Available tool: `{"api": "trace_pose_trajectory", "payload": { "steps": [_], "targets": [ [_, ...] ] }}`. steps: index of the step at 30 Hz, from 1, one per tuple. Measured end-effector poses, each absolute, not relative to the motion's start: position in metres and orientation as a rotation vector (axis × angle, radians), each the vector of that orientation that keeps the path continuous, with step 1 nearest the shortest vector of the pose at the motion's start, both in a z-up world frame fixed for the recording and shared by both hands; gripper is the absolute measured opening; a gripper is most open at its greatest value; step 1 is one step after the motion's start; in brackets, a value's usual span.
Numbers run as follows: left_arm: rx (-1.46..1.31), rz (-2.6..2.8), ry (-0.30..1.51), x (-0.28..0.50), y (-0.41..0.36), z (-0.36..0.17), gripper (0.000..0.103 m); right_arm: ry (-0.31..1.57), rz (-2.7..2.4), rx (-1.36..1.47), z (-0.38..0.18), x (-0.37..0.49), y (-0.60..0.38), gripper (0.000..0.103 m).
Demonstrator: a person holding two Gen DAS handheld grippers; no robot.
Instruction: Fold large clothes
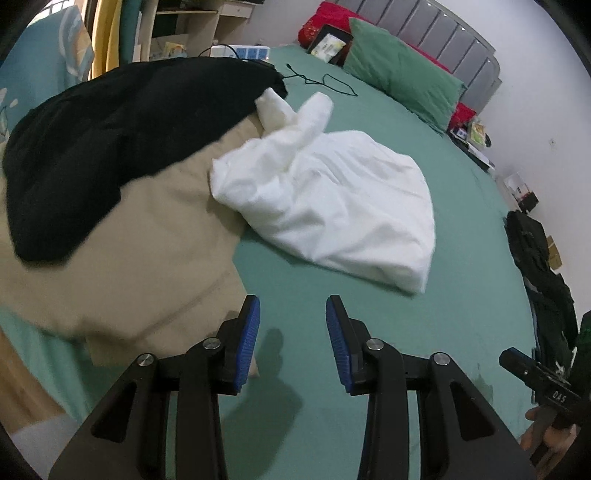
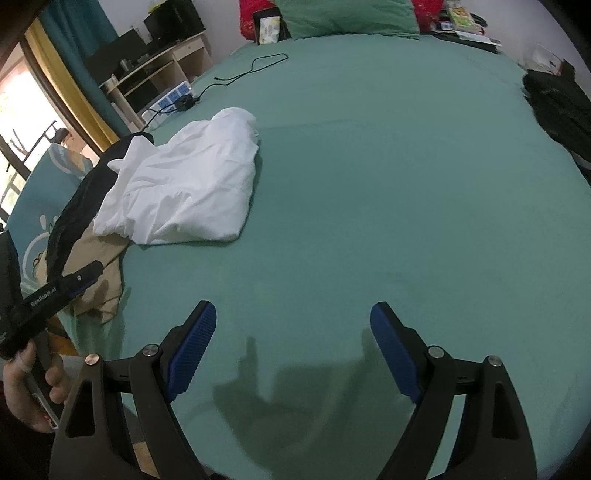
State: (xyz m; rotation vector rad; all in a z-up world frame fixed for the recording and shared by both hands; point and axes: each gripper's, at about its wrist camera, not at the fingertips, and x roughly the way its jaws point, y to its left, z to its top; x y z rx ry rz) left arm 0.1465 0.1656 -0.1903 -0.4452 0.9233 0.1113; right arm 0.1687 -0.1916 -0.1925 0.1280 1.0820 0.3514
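Left wrist view: the left gripper, black with ribbed blue pads, is hovering over the bare green bed sheet with its jaws standing apart and nothing lying between them. Ahead of it a crumpled white cloth garment is lying on the sheet, its left edge resting on a flat beige fabric piece; a black garment is draping over the beige piece farther left. A green pillow is leaning at the grey headboard. Right wrist view: the right gripper is also hanging over empty sheet, jaws spread wide and holding nothing, well apart from the white garment at upper left. A black cable is trailing across the sheet beyond the garment
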Motion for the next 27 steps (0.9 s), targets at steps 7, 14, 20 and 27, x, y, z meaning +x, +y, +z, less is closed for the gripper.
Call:
{"api": "trace_pose_trajectory", "payload": {
  "steps": [7,14,20,27],
  "targets": [
    [-0.462,0.09,0.909,0.12,0.147,-0.176,0.04,1.062,0.315,0.125,-0.179,0.139,-0.227,0.085],
    [-0.424,0.041,0.892,0.098,0.114,-0.153,0.04,1.011,0.274,0.125,-0.156,0.115,-0.262,0.085],
    [-0.318,0.009,0.801,0.088,0.08,-0.111,0.04,0.926,0.239,0.14,-0.123,0.095,-0.288,0.085],
    [-0.172,-0.039,0.656,0.076,0.037,-0.045,0.04,0.812,0.183,0.138,-0.079,0.074,-0.314,0.085]
  ]
}}
